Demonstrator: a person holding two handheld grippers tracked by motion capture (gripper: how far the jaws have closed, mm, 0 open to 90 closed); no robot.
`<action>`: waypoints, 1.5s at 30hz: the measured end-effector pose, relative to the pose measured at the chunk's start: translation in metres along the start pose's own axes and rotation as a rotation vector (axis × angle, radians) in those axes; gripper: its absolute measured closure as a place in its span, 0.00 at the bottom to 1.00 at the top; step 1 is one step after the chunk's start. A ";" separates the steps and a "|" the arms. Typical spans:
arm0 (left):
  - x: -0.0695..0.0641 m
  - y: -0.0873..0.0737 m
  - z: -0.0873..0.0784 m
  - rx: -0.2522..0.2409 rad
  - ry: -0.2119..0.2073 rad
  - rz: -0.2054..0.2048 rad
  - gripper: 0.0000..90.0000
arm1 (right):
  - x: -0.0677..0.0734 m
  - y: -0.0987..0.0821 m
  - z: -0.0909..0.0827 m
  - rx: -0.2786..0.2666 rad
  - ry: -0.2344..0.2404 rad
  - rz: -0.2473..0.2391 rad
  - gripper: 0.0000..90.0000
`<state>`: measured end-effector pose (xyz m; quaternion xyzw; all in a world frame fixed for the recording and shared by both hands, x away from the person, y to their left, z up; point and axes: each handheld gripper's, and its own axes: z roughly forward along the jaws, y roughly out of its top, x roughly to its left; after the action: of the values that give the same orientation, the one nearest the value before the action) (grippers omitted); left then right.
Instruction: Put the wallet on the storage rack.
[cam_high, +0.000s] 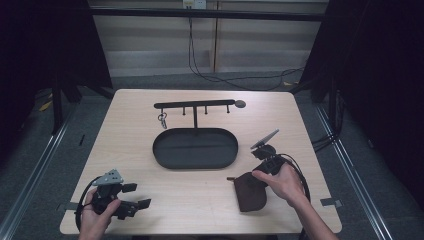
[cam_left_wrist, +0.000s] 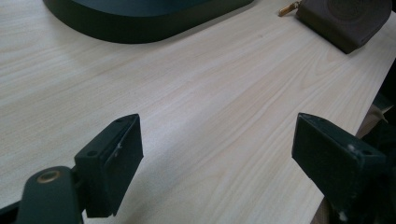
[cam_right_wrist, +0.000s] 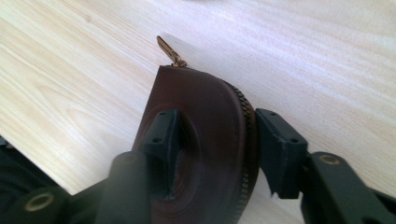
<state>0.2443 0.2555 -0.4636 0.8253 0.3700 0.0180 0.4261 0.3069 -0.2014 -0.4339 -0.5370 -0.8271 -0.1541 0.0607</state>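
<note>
Pale wood grain covers the table (cam_high: 150, 150) in the high view, which alone takes in the whole layout: a dark oval tray (cam_high: 195, 148) with a low raised rim at the centre, and behind it a thin black rack (cam_high: 194, 104) with short pegs, a small metal ring (cam_high: 162, 119) hanging from one peg at its left end. The left gripper (cam_high: 140, 196) rests near the front left corner in the person's left hand (cam_high: 95, 216), jaws spread and bare. At front right the right hand (cam_high: 282, 182) holds the right gripper (cam_high: 256, 181) down on a brown pouch (cam_high: 250, 192) lying flat near the table's front edge, apart from the tray.

From the left gripper view, its two black blocky jaws stand wide apart over bare wood with nothing between them. The tray's (cam_left_wrist: 140, 23) curved matte wall crosses the top, and the pouch (cam_left_wrist: 345, 21) sits at the upper right with a brass pull beside it.

From the right gripper view comes the detail: the pouch (cam_right_wrist: 210, 135) is smooth brown leather with a rounded edge, a dark zipper (cam_right_wrist: 247, 140) running along that curve, and a gold zipper pull (cam_right_wrist: 169, 52) sticking out at its corner. The jaws are clamped on it, one pressing a dent into the leather face, the other against the zipper edge.
</note>
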 end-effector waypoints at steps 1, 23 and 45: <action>0.000 0.000 0.000 0.000 0.000 0.000 0.18 | 0.000 0.000 0.000 0.000 0.000 0.000 0.60; 0.001 0.000 -0.002 -0.007 -0.004 0.000 0.18 | 0.013 0.018 -0.037 0.012 -0.032 -0.026 0.77; 0.002 0.001 0.000 0.002 -0.002 -0.007 0.18 | 0.013 0.035 -0.059 0.077 -0.157 -0.022 0.77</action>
<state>0.2458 0.2568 -0.4635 0.8245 0.3724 0.0156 0.4257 0.3291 -0.1954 -0.3684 -0.5357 -0.8405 -0.0800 0.0146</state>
